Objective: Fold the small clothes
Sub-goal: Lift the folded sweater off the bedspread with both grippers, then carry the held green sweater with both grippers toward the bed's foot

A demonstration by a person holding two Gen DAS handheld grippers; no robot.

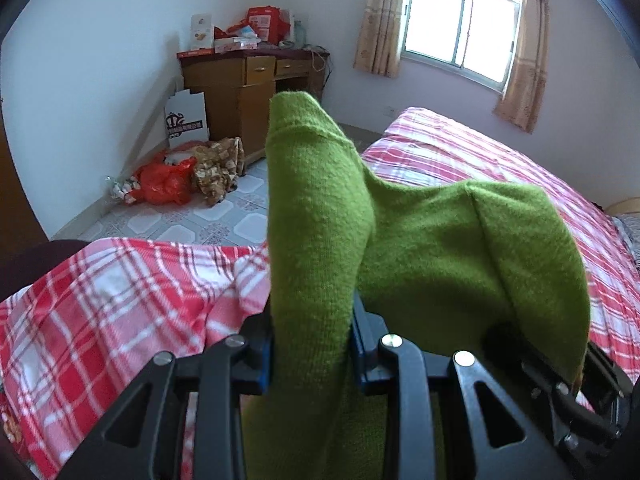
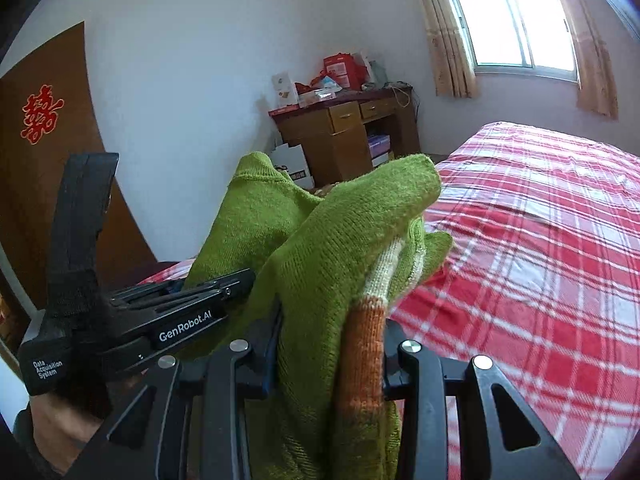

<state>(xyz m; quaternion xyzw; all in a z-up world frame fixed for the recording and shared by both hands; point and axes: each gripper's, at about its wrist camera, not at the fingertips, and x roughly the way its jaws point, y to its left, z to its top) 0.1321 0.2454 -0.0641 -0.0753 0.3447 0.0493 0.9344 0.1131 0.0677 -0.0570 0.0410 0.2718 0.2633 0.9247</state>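
Observation:
A small green knitted garment with a white and orange striped band hangs in the air between both grippers, above the bed. My left gripper is shut on one bunched part of it, which stands up between the blue pads. My right gripper is shut on another bunched part, green and orange cloth filling its jaws. In the right wrist view the left gripper's black body lies close at the left, cloth spanning between the two. The fingertips of both are hidden by fabric.
A bed with a red and white plaid sheet fills the right and foreground. A wooden desk piled with boxes stands by the far wall, bags on the tiled floor beside it. A window with curtains is at the back right; a brown door is left.

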